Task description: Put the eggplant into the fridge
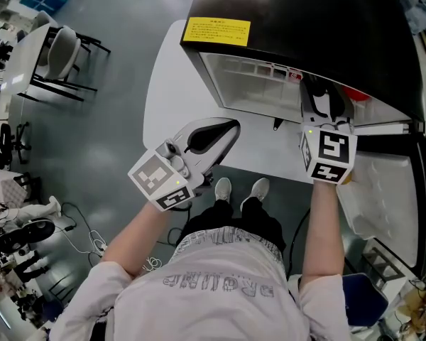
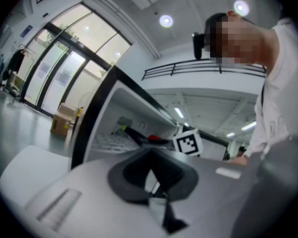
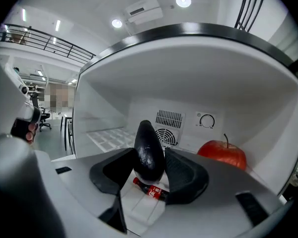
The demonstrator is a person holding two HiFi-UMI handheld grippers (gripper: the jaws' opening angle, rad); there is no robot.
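A dark purple eggplant [image 3: 149, 150] stands upright between the black pads of my right gripper [image 3: 150, 158], which is shut on it. That gripper [image 1: 325, 99] reaches into the open mouth of the small black fridge [image 1: 305, 20] and holds the eggplant above the white fridge floor. The head view does not show the eggplant. My left gripper [image 1: 214, 135] hovers over the white table [image 1: 169, 84] in front of the fridge, left of the right gripper. Its pads meet with nothing between them [image 2: 152, 168].
Inside the fridge a red apple [image 3: 222, 155] sits at the back right and a small cola bottle [image 3: 150, 188] lies on the floor below the eggplant. The fridge door [image 1: 383, 190] hangs open at the right. Chairs and a desk [image 1: 57, 52] stand far left.
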